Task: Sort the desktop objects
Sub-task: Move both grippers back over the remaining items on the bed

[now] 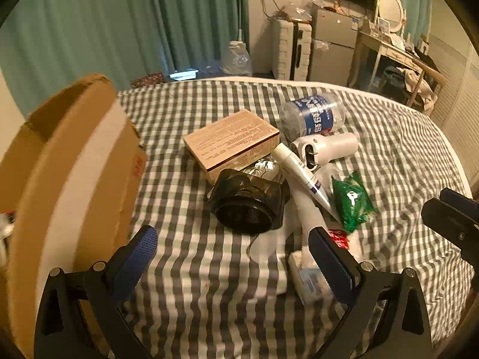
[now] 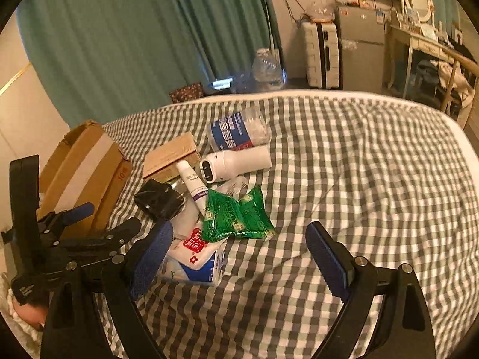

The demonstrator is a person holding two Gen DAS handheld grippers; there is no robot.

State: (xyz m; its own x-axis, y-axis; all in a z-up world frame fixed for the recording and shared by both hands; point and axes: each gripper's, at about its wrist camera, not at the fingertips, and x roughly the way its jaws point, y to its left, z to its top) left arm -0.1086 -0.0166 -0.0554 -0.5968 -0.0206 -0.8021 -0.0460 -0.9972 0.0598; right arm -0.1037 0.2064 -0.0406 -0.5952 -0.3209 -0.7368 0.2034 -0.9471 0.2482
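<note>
A pile lies on the checked bed: a tan carton [image 1: 232, 142], a black jar [image 1: 248, 202], a white tube [image 1: 299, 169], a white handheld device [image 1: 324, 146], a clear bottle with a blue label [image 1: 312, 115], a green packet [image 1: 351, 200] and tissue packs [image 1: 310, 278]. My left gripper [image 1: 236, 257] is open and empty, just short of the black jar. My right gripper [image 2: 239, 254] is open and empty, near the green packet [image 2: 236, 215] and a red-and-white pack [image 2: 194, 246]. The left gripper also shows in the right wrist view [image 2: 89, 224].
An open cardboard box [image 1: 69, 179] stands at the left of the pile, also in the right wrist view [image 2: 83, 167]. The checked bedspread [image 2: 374, 179] stretches to the right. Beyond the bed are green curtains, a suitcase, a small fridge and a desk.
</note>
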